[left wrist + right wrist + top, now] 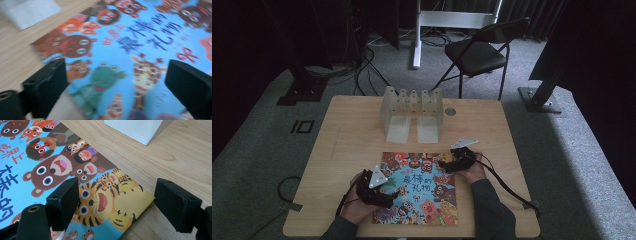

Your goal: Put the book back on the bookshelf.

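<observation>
A picture book (419,187) with cartoon animals and a blue middle lies flat on the wooden table (347,135), near its front edge. My left gripper (393,192) hovers over the book's left part, its jaws wide apart above the cover (140,37) with nothing between them. The left gripper (116,67) is open. My right gripper (443,161) sits at the book's far right corner, and it too is open. In the right gripper view, the right gripper (117,186) straddles the tiger corner (147,198) of the book (50,165) without touching it.
A clear plastic rack (412,107) with several slots stands at the back middle of the table; its pale base (136,127) lies just beyond the book. A black folding chair (477,50) stands behind the table. Bare wood lies left and right of the book.
</observation>
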Demonstrator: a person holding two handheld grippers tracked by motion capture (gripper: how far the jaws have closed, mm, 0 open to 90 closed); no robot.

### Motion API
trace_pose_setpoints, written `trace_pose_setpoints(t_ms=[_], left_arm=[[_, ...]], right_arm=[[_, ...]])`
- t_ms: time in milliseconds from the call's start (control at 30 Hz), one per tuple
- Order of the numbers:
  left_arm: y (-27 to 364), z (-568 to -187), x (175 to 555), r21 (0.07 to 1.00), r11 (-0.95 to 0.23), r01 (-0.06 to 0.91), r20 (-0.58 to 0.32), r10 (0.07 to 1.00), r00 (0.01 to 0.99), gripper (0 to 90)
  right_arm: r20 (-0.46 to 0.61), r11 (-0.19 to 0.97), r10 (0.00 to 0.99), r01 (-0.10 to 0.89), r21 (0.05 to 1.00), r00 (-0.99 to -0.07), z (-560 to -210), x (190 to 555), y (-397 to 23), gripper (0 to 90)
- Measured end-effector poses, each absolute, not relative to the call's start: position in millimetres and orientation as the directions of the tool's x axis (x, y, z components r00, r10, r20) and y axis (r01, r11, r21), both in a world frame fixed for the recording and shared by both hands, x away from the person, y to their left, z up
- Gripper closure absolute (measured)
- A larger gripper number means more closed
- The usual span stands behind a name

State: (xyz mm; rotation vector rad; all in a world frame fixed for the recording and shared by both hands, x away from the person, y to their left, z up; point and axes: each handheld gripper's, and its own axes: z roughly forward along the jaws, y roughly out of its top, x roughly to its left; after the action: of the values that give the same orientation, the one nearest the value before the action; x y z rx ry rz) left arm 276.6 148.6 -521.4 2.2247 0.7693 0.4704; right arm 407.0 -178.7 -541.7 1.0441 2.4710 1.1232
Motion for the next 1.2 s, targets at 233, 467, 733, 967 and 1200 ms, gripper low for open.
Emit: trace_pose_setpoints(t_ms=[233, 467, 733, 967, 1200], left_arm=[[126.2, -528.8, 256.0, 0.724, -0.611, 0.321, 0.105, 0.557, 0.824, 2.4], [107.2, -532.7, 238.4, 0.706, -0.648, 0.285, 0.112, 0.5, 0.859, 2.4], [88.5, -535.4, 227.1, 0.671, -0.699, 0.247, 0.133, 0.441, 0.887, 1.9], [78.9, -540.2, 221.5, 0.658, -0.72, 0.22, 0.159, 0.419, 0.894, 1.9], [82.5, -538.0, 222.2, 0.668, -0.71, 0.223, 0.161, 0.43, 0.888, 2.0]], right_arm=[[0.094, 0.442, 0.694, 0.525, 0.727, -0.714, -542.0, 407.4, -178.9, 20.5], [0.127, 0.416, 0.695, 0.54, 0.731, -0.707, -540.2, 409.1, -180.9, 20.5], [0.153, 0.385, 0.695, 0.543, 0.746, -0.702, -535.7, 409.8, -183.3, 20.6], [0.146, 0.39, 0.694, 0.539, 0.747, -0.705, -535.3, 409.7, -183.5, 21.5], [0.113, 0.43, 0.703, 0.546, 0.719, -0.702, -541.7, 408.5, -181.1, 21.4]])
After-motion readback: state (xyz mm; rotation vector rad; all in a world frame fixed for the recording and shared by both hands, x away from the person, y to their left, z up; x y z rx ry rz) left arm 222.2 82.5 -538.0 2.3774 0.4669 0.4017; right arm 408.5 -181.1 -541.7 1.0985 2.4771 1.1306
